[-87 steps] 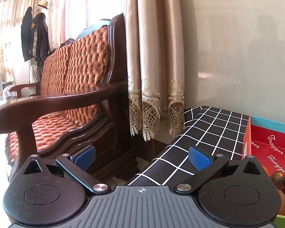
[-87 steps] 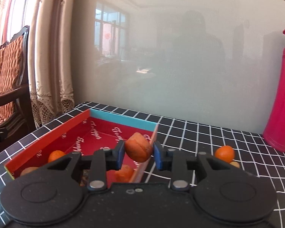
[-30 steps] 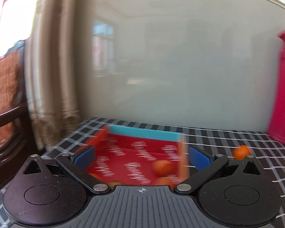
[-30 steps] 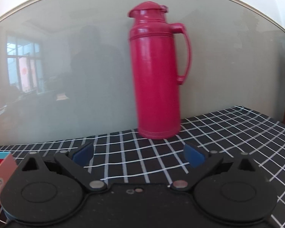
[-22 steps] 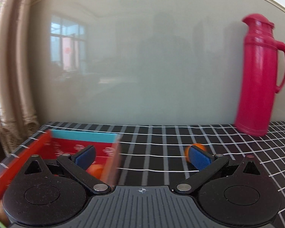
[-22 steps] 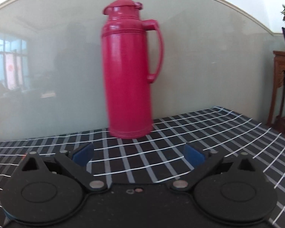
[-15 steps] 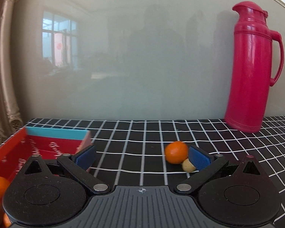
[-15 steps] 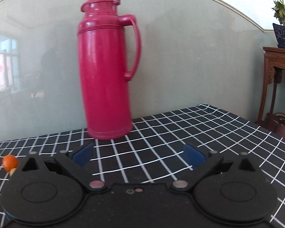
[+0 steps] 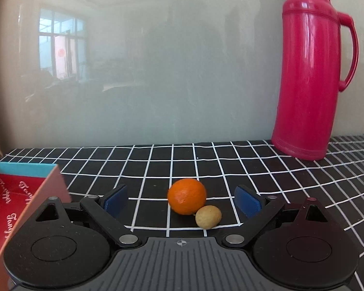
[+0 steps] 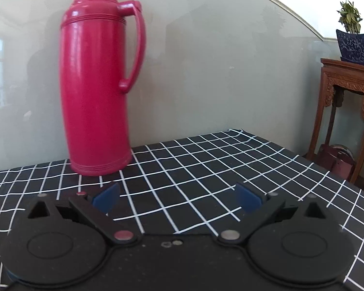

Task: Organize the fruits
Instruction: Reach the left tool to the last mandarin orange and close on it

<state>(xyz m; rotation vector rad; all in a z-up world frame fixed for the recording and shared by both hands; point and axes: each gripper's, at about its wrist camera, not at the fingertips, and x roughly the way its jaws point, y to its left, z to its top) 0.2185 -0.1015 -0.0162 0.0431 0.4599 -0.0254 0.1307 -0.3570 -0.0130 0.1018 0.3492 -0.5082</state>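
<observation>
Black bench [image 9: 230,160] with a white-grid cloth, backed along its far edge by a glossy grey-green wall panel [image 9: 172,72].

Tall crimson plastic thermos jug [image 9: 310,72] with a side handle, upright near the bench's far edge, well to the right in the left wrist view; same jug at far left in the right wrist view [image 10: 97,84].

Red cardboard box [image 9: 17,194] with a turquoise rim and white script lettering inside, open-topped, at the bench's left side, partly hidden behind the left gripper body.

Dark carved wooden stand [image 10: 347,111] off the bench's right edge, carrying a blue patterned pot [image 10: 354,46] with a small green plant.

Left hand-held gripper [image 9: 182,200]: blue-padded jaws spread wide and closing, pads clear of the fruit, pointing toward the far edge.

Right hand-held gripper [image 10: 178,198]: jaws spread wide, only bare cloth between them, nothing held.

Round orange tangerine [image 9: 186,196] resting on the cloth mid-bench, between the left gripper's pads and nearer the left pad, not touched by either.

Small pale tan oval fruit [image 9: 208,217], kind not clear, lying just in front and to the right of the tangerine, touching it, also between the pads and free of them.
</observation>
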